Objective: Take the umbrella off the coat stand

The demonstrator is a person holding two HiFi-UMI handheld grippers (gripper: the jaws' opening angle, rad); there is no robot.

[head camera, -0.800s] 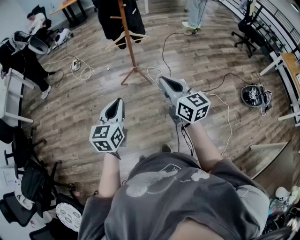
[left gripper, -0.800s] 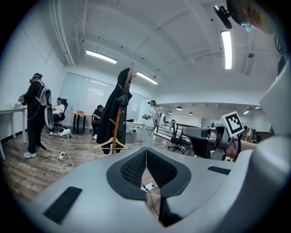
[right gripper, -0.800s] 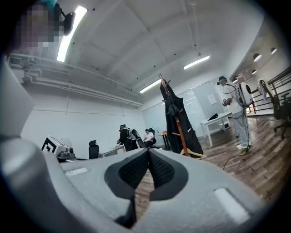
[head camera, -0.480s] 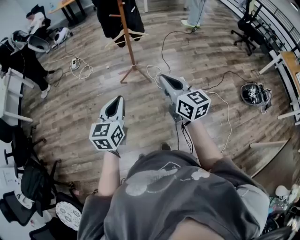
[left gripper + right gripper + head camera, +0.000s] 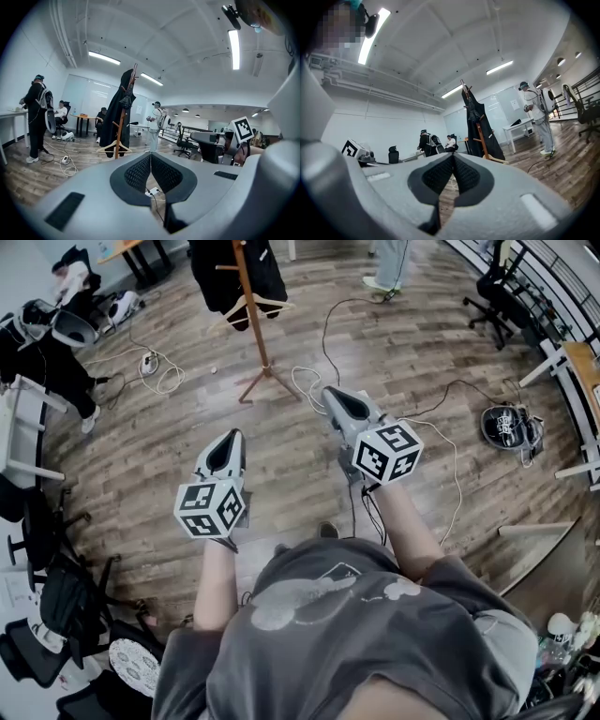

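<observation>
The umbrella (image 5: 126, 100) hangs folded, high on the coat stand (image 5: 120, 137) against a dark coat (image 5: 109, 129) — far across the wooden floor (image 5: 281, 457), well apart from both tongs. The left gripper (image 5: 150, 155) and right gripper (image 5: 453, 156) point toward the stand — jaws together, holding nothing.

No legible text or numbers. Only coded square markers on the cubes of left gripper (image 5: 230, 437) and right gripper (image 5: 333, 395). Shirt (image 5: 328, 601) print unreadable.
</observation>
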